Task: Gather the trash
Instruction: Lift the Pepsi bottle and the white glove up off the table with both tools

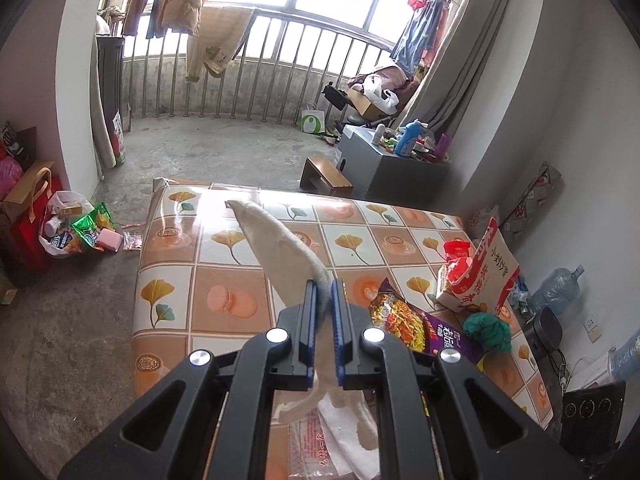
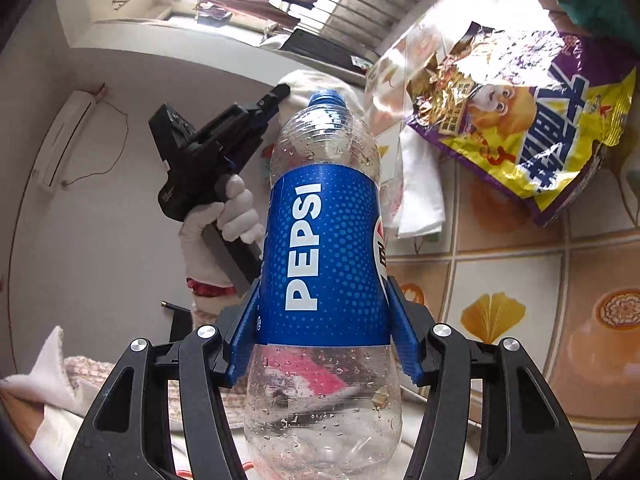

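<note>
While the left tool (image 1: 323,284) pinches a white bag's edge (image 1: 276,240) above the bench (image 1: 224,272), the right tool (image 2: 322,316) clamps an empty Pepsi bottle (image 2: 328,240), likely bound inside it.

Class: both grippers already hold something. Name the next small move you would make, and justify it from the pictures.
Probably carry both loads toward the open trash bag on the floor left of the table. The left gripper is shut on a white cloth and the right gripper on an empty Pepsi bottle, so neither can pick up more.
</note>
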Demonstrator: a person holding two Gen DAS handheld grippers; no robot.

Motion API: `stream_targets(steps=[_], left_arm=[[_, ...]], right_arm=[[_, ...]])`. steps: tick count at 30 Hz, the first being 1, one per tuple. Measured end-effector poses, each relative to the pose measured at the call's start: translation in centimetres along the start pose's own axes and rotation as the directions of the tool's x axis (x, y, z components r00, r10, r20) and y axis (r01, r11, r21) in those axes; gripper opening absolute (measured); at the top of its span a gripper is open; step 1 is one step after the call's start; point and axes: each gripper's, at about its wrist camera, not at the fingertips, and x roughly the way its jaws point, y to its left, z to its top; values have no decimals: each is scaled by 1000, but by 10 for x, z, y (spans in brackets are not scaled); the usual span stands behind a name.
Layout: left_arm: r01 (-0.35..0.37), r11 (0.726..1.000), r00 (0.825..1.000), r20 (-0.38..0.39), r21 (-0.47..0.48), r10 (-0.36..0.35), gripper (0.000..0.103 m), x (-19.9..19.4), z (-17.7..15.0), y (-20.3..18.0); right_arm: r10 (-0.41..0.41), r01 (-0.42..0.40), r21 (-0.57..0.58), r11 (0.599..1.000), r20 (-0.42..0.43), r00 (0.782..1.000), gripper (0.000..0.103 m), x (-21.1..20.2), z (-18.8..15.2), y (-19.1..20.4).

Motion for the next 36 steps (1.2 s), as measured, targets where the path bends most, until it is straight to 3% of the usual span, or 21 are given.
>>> stream_targets(steps=[5, 9, 15, 18, 23, 29, 32, 36], left_arm=[[32, 999, 999, -24, 7, -32, 7, 5, -7, -12], [100, 994, 995, -29, 35, -99, 7, 3, -7, -36], [283, 952, 958, -88, 114, -274, 7, 3, -9, -98], [372, 914, 927, -122, 163, -355, 7, 4, -9, -138], [479, 838, 877, -178, 260, -446, 7, 15, -10, -213], [514, 784, 858, -232, 348, -459, 7, 34, -19, -273], [497, 798, 866, -244, 341, -436, 7, 40, -23, -272], [409, 860, 908, -230, 304, -351, 7, 43, -28, -237]], right_arm=[[-24, 20, 33, 999, 136, 990, 55, -33, 12, -7], [-49, 33, 72, 997, 234, 971, 55, -58, 16, -15], [-34, 16, 50, 999, 371, 928, 55, -93, 21, -10], [-41, 29, 35, 999, 441, 897, 55, -118, 21, -9], [-68, 56, 39, 998, 563, 823, 55, -163, 12, -12], [-116, 80, 85, 993, 669, 734, 55, -206, -1, -27], [-149, 99, 112, 989, 685, 713, 55, -217, -3, -39], [-162, 91, 140, 986, 680, 715, 55, -219, -6, -57]])
